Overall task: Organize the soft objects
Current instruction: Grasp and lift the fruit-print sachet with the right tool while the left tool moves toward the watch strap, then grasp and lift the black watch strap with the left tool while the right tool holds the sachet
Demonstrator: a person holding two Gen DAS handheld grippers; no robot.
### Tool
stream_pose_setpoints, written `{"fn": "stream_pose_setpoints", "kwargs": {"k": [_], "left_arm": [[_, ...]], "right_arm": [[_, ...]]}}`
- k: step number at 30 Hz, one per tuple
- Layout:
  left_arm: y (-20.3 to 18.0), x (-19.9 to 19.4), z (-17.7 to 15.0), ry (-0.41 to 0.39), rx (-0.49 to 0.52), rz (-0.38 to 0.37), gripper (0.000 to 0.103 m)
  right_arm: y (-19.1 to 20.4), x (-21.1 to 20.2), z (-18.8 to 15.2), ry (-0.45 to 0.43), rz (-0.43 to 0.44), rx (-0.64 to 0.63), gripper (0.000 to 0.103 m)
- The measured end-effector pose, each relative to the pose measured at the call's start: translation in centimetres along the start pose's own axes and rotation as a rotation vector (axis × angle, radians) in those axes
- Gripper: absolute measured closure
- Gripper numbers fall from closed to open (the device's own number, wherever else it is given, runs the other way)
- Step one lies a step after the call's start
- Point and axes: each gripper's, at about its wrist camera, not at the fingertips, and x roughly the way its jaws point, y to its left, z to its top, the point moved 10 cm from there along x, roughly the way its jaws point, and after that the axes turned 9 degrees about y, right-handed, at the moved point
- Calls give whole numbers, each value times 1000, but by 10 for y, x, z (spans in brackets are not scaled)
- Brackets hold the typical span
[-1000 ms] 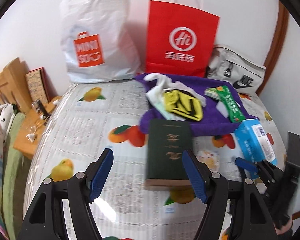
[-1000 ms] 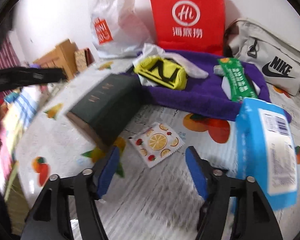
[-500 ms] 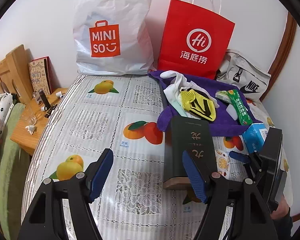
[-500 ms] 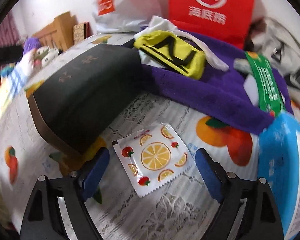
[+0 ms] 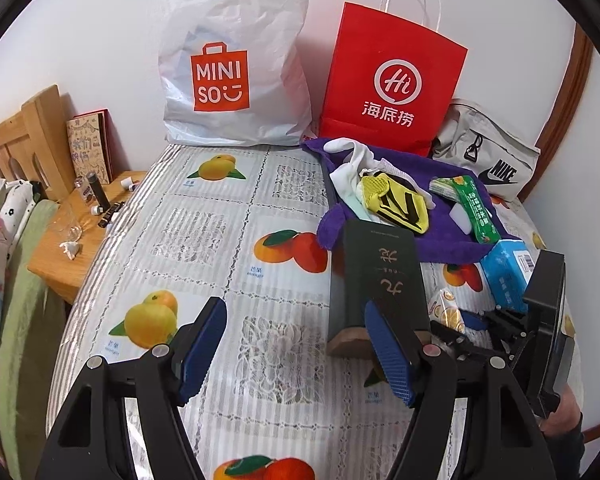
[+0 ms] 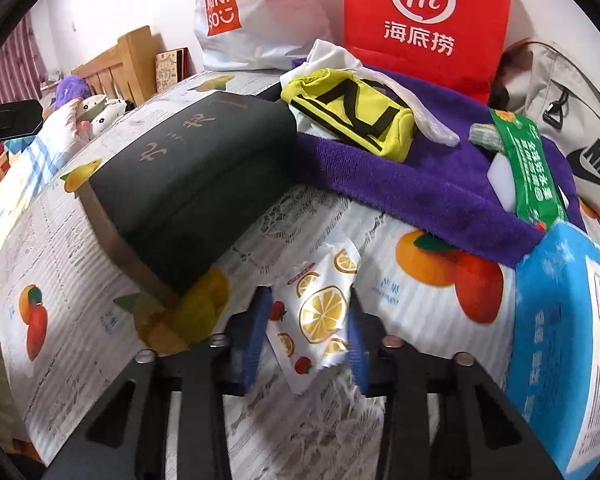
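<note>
lemon sachet (image 6: 320, 312) pinched by right gripper (image 6: 306, 334), edges crumpled.

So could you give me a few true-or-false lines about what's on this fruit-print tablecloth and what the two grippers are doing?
1. The right gripper is shut on the small lemon-print sachet. True.
2. The left gripper is clamped on the dark green hardcover book. False: it is open and holds nothing; the book lies flat on the tablecloth.
3. The yellow-and-black fabric pouch rests on the purple towel. True.
4. The red paper bag lies flat on the table. False: it stands upright against the wall, beside the white plastic MINISO bag.
5. The green snack packet lies on the purple towel. True.
</note>
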Motion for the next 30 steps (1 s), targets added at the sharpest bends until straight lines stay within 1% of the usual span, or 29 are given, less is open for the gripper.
{"fn": "stream_pose_setpoints", "kwargs": {"k": [3, 10, 15, 18, 23, 26, 30], "left_arm": [[-4, -6, -5, -4, 4, 0, 33], [-20, -13, -21, 4, 33, -1, 33], [-38, -16, -36, 11, 65, -14, 33], [-50, -15, -45, 18, 84, -20, 33], [-78, -8, -65, 41, 121, -48, 33], [-97, 2, -76, 63, 148, -64, 33], [-122, 15, -85, 88, 179, -78, 33]], "right_arm": [[1, -7, -13, 6, 42, 30, 90], [18, -30, -47, -35, 72, 41, 94], [16, -61, -67, -87, 95, 94, 96], [12, -80, -83, -118, 85, 115, 96], [-9, -103, -111, -138, 69, 174, 96], [-30, -114, -132, -140, 50, 227, 96], [-62, -122, -150, -156, 7, 303, 96]]}}
